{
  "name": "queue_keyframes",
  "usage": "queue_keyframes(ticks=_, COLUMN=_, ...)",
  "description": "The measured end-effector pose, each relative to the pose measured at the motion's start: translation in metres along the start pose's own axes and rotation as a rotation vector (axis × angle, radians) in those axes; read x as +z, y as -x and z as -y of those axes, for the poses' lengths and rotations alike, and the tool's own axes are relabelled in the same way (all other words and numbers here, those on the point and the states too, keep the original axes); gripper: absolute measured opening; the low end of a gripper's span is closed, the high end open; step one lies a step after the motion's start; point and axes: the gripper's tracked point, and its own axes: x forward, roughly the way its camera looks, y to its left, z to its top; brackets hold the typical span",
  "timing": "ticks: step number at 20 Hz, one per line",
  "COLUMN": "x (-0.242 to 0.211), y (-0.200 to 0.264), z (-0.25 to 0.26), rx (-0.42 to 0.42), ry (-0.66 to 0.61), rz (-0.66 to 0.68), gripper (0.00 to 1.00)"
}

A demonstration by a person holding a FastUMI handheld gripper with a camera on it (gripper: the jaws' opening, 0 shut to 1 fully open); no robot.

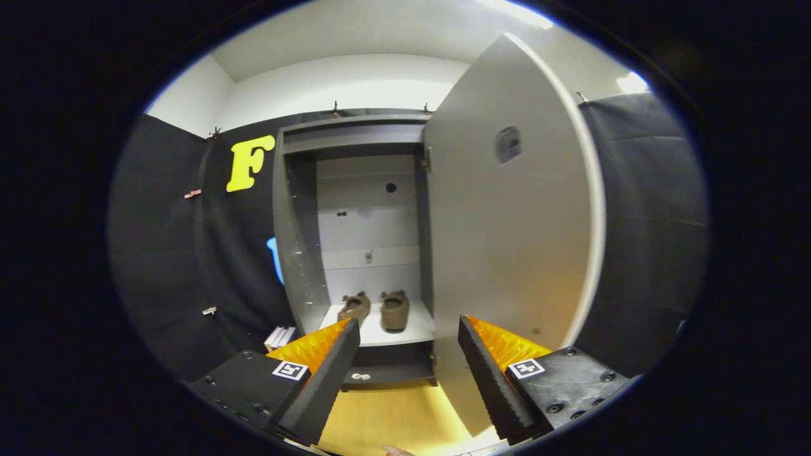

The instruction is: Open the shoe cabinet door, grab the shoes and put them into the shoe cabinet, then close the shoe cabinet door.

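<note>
One cabinet (355, 209), grey, stands against the booth wall with its single door (507, 253) swung wide open on hinges at the right of the opening; the door's inner face is turned toward the camera and carries one small dark patch near its top. Inside the cabinet, two brown shoes (375, 309) sit side by side on the white shelf (380, 332), toes pointing inward, the left shoe angled slightly and the right one straight. They lie close together but apart, near the front edge of the shelf. The back panel shows several small dark holes. Below the shelf, one small white object lies in the dark lower recess; what it is cannot be told. A few thin white items lean at the cabinet's left foot.

The gripper (408, 354) is spread wide, its two black ribbed fingers (329, 380) well apart and holding nothing. The left finger overlaps the shelf's front left corner in view; the right finger overlaps the lower part of the door, though contact cannot be told. The shoes lie beyond the fingers, in the gap between them. Yellow floor (386, 418) shows under the fingers.
</note>
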Motion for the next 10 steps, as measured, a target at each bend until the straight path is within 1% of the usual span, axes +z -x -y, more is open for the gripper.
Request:
queue_keyframes(ticks=3, x=0.009, y=0.033, z=0.048, rx=-0.043, ry=0.014, rz=0.036, gripper=0.98)
queue_keyframes(ticks=5, x=0.009, y=0.045, z=0.076, rx=-0.068, ry=0.021, rz=0.041, gripper=0.98)
queue_keyframes(ticks=10, x=0.002, y=0.047, z=0.146, rx=-0.105, ry=0.018, rz=0.025, gripper=0.98)
